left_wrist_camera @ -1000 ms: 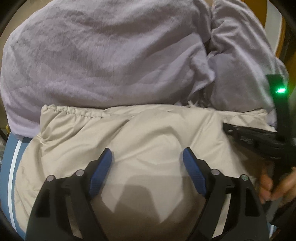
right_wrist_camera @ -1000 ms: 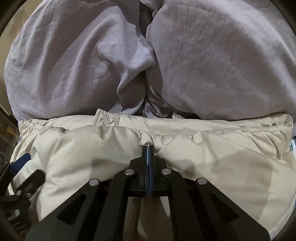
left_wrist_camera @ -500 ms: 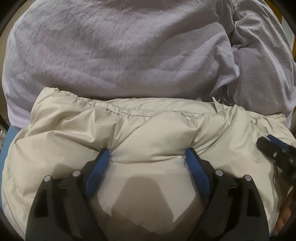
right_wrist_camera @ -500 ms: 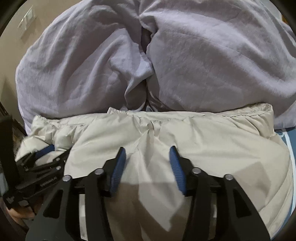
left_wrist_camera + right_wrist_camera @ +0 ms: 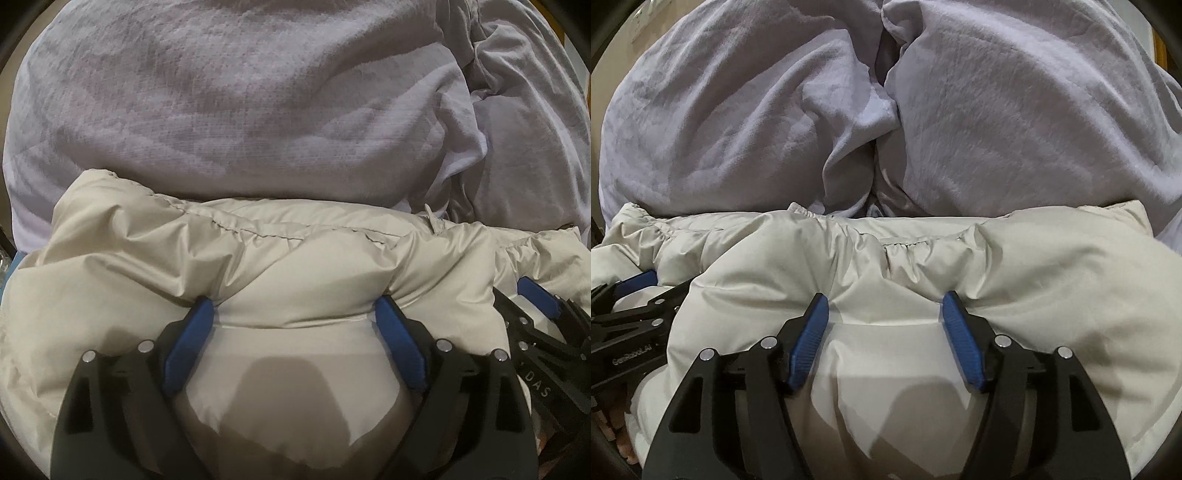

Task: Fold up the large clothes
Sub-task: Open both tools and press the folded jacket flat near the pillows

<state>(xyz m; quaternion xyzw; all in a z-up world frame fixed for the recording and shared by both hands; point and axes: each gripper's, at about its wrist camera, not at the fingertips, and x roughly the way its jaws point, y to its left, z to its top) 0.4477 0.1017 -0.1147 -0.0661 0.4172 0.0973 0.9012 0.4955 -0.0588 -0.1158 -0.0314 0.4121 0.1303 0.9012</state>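
Note:
A puffy beige jacket [image 5: 295, 266] lies bunched in front of both grippers; it also fills the lower half of the right wrist view [image 5: 1034, 266]. My left gripper [image 5: 293, 306] is open, its blue pads pressed down into the jacket's padding. My right gripper [image 5: 884, 301] is open too, pads pushed into the jacket the same way. The right gripper shows at the right edge of the left wrist view [image 5: 543, 321]. The left gripper shows at the left edge of the right wrist view [image 5: 631, 295].
A rumpled lavender duvet [image 5: 240, 99] is heaped right behind the jacket and fills the upper half of both views [image 5: 1015, 103]. A strip of blue bedding [image 5: 14, 266] shows at the far left.
My right gripper has let go of the jacket's gathered hem and opened wide. Both grippers have pushed forward and down into the jacket, which has bunched up toward the duvet.

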